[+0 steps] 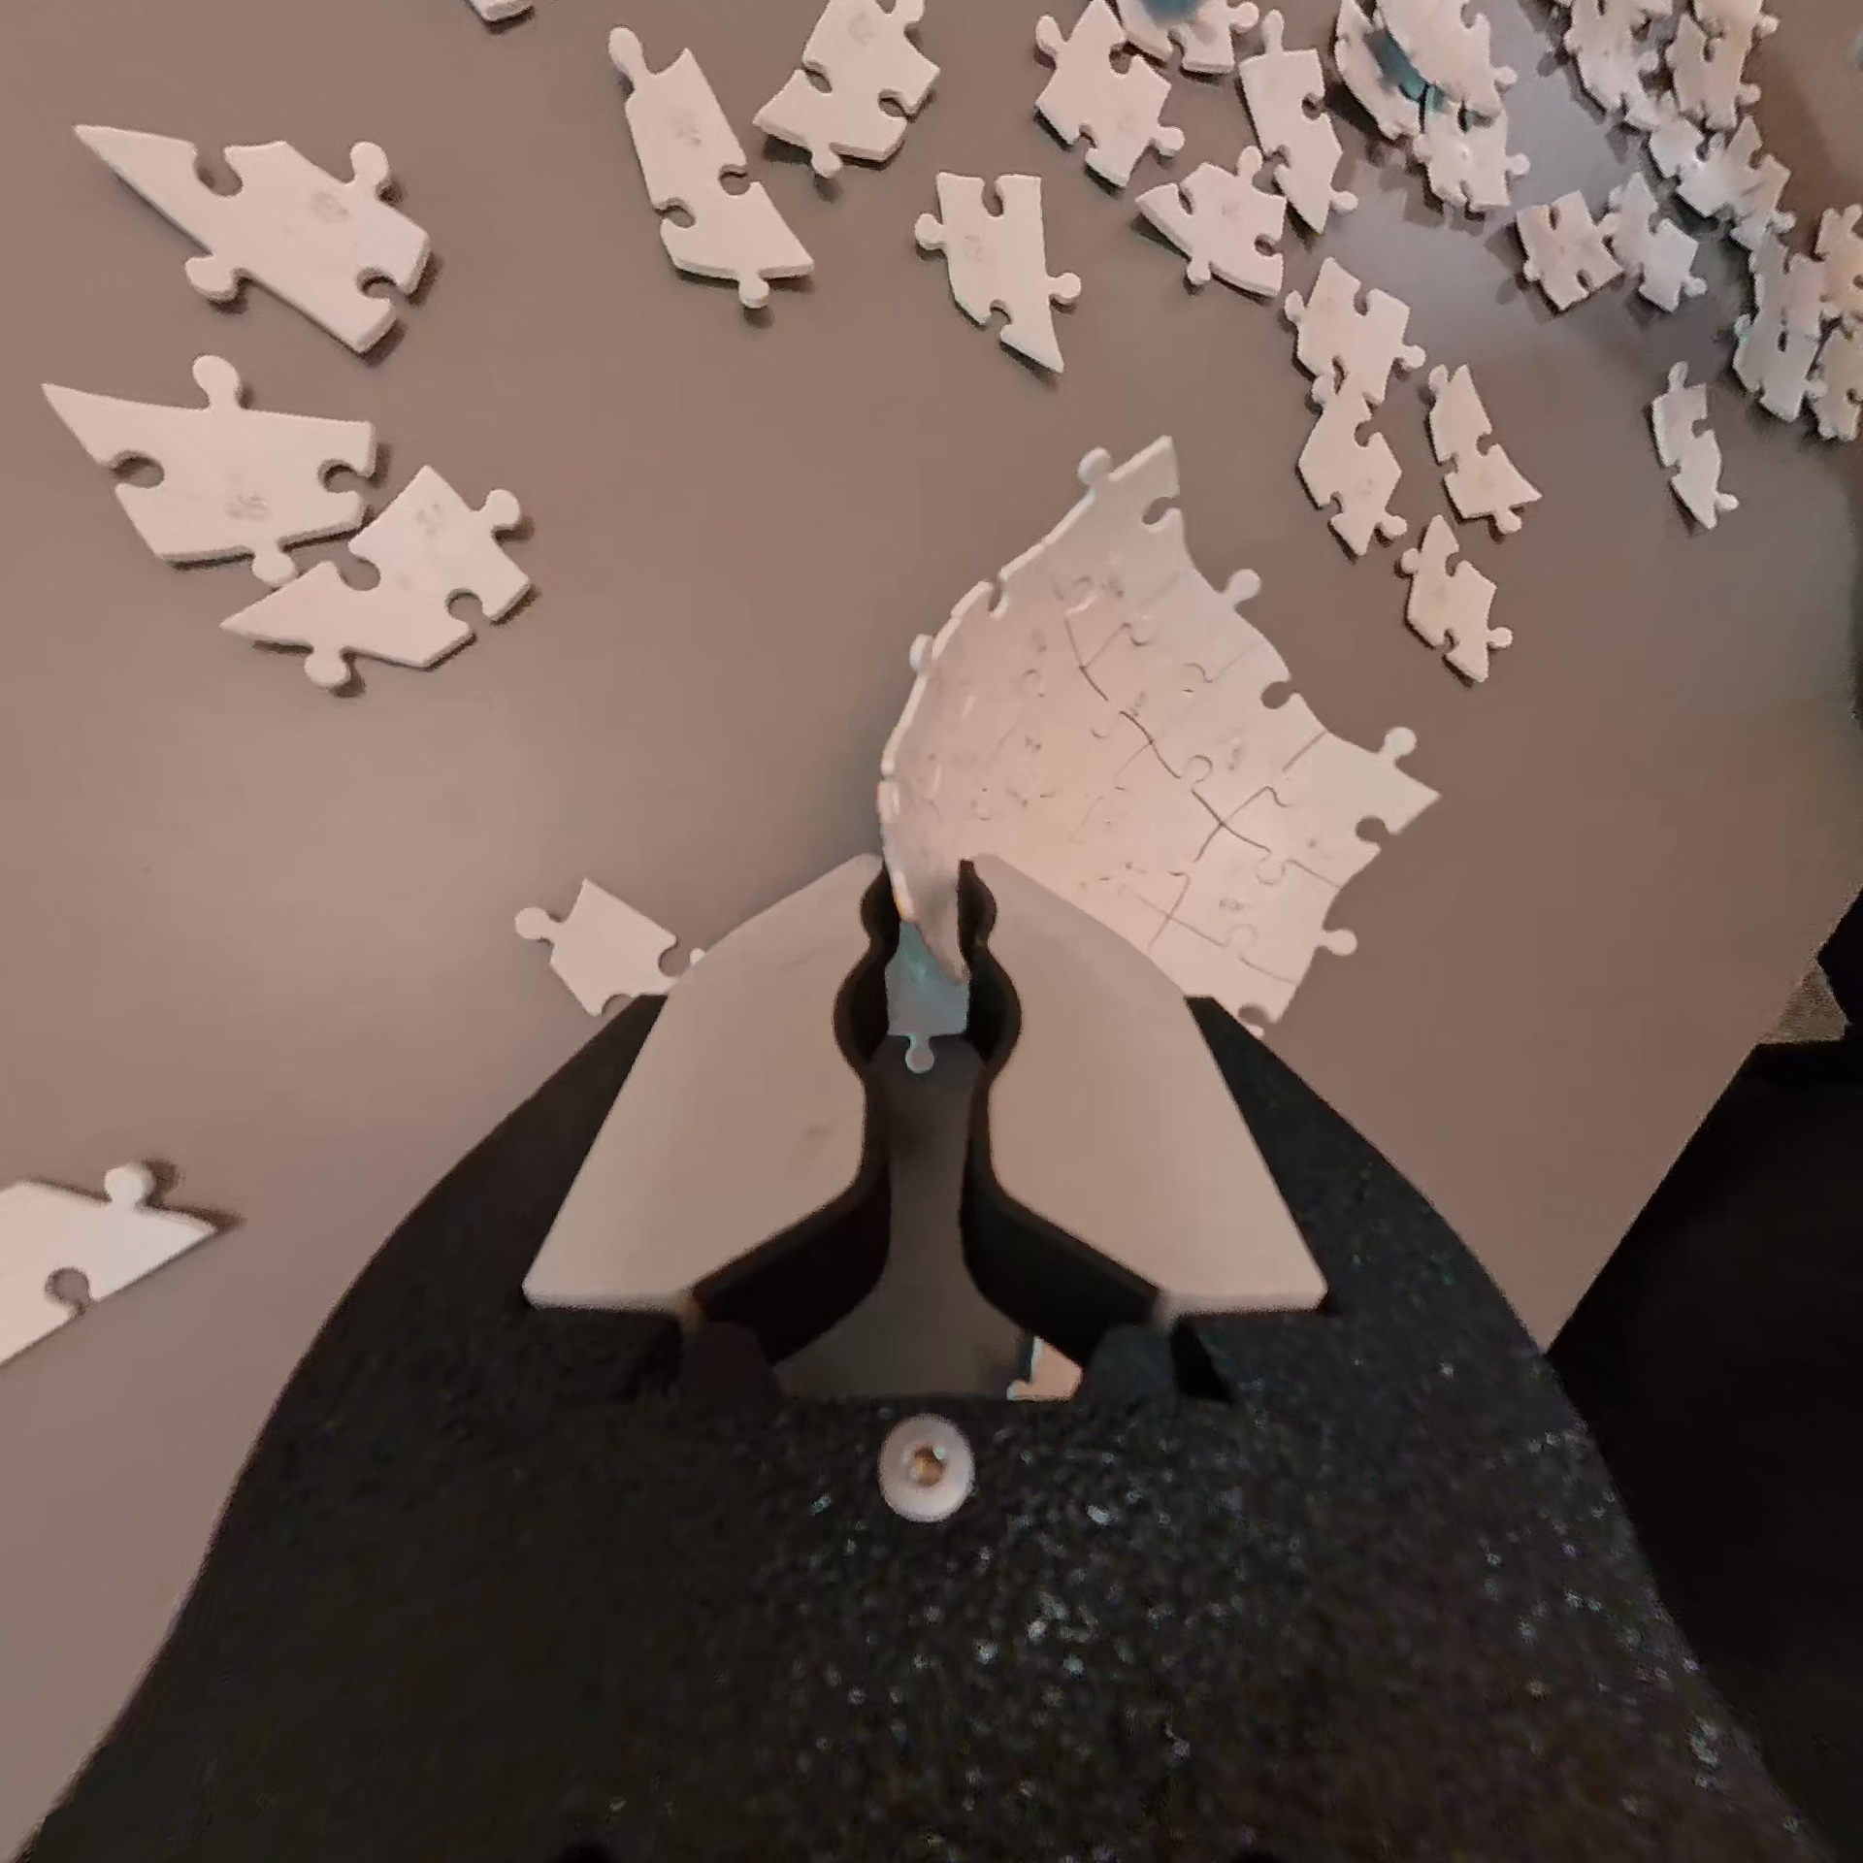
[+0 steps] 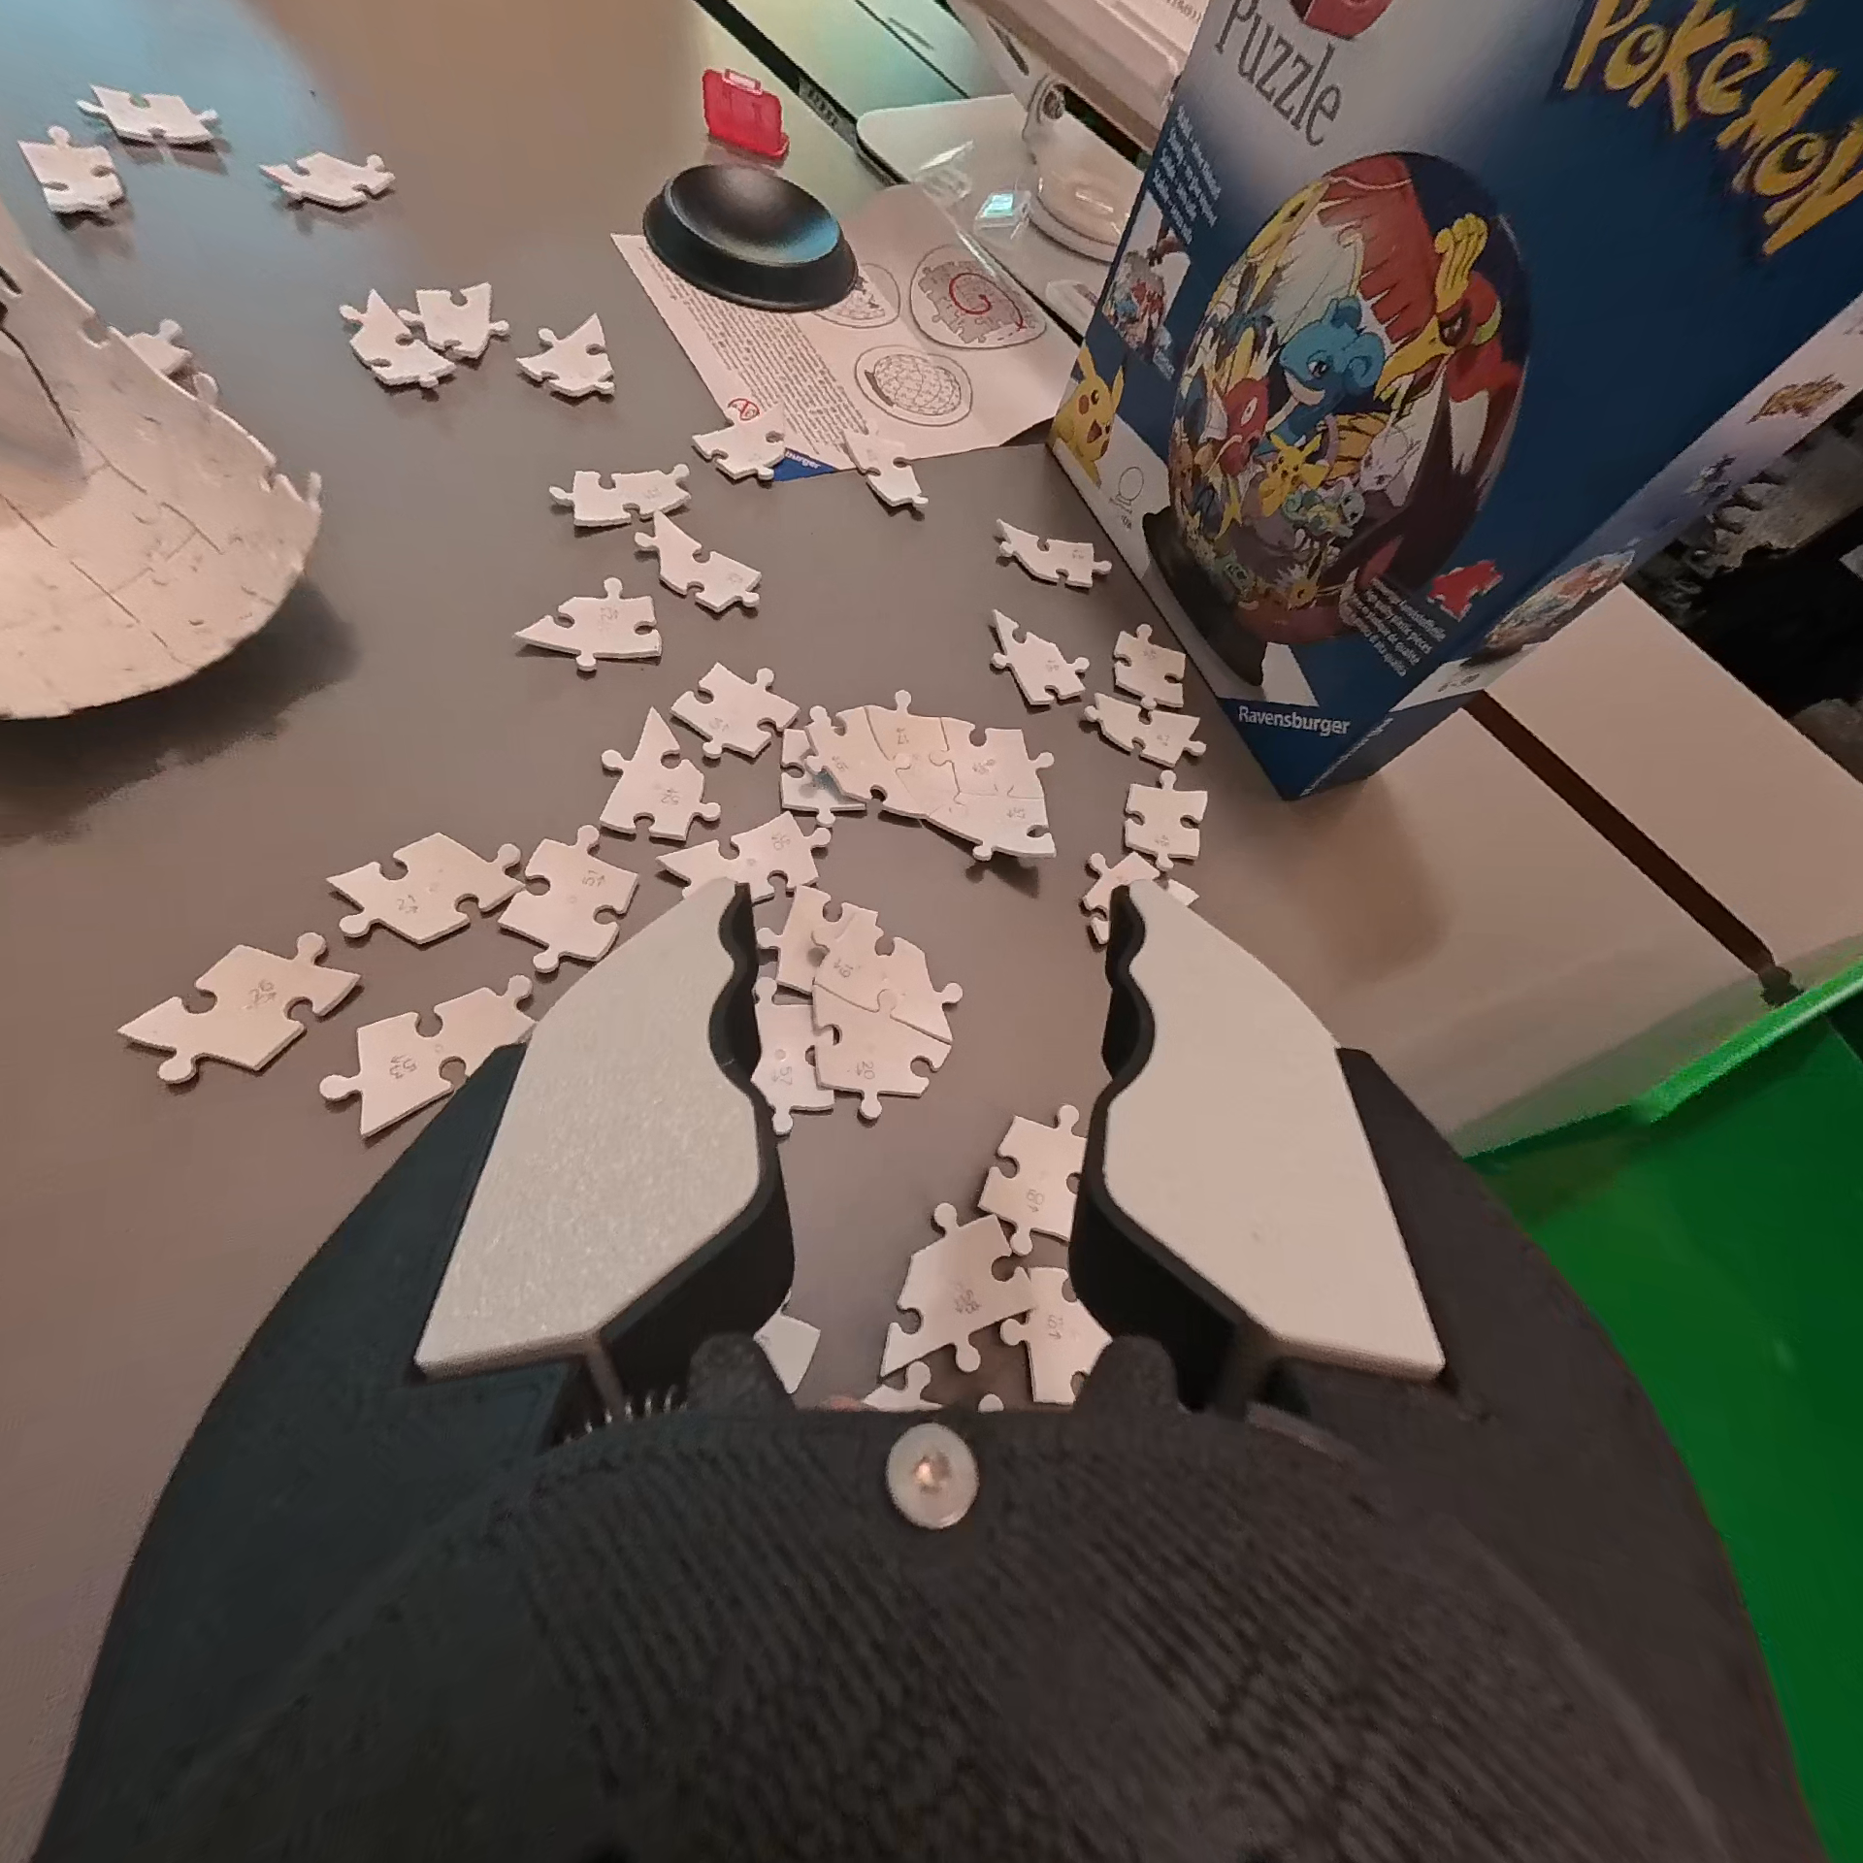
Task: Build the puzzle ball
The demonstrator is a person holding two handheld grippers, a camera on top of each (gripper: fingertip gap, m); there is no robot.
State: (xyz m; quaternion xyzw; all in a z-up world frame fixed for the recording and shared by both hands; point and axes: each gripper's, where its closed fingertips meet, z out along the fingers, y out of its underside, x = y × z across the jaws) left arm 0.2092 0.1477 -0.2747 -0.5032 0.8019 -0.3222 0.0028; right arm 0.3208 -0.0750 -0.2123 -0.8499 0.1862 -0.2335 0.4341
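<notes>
The curved puzzle section (image 1: 1139, 746) sits pinched by its near edge in the left gripper (image 1: 922, 887), best held steady, while the right gripper (image 2: 933, 907) hangs wide above loose pieces (image 2: 867, 1008).

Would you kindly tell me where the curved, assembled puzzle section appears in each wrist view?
Left wrist view: assembled puzzle section at centre, gripped on its edge by the left gripper.
Right wrist view: at the far left edge.
Shared landmark: the grey table strewn with loose pieces.

Two grippers (image 1: 922, 887) (image 2: 933, 917); one puzzle box (image 2: 1462, 403); one leaflet (image 2: 806, 353); one black dish (image 2: 746, 237); dozens loose puzzle pieces (image 2: 655, 776).
</notes>
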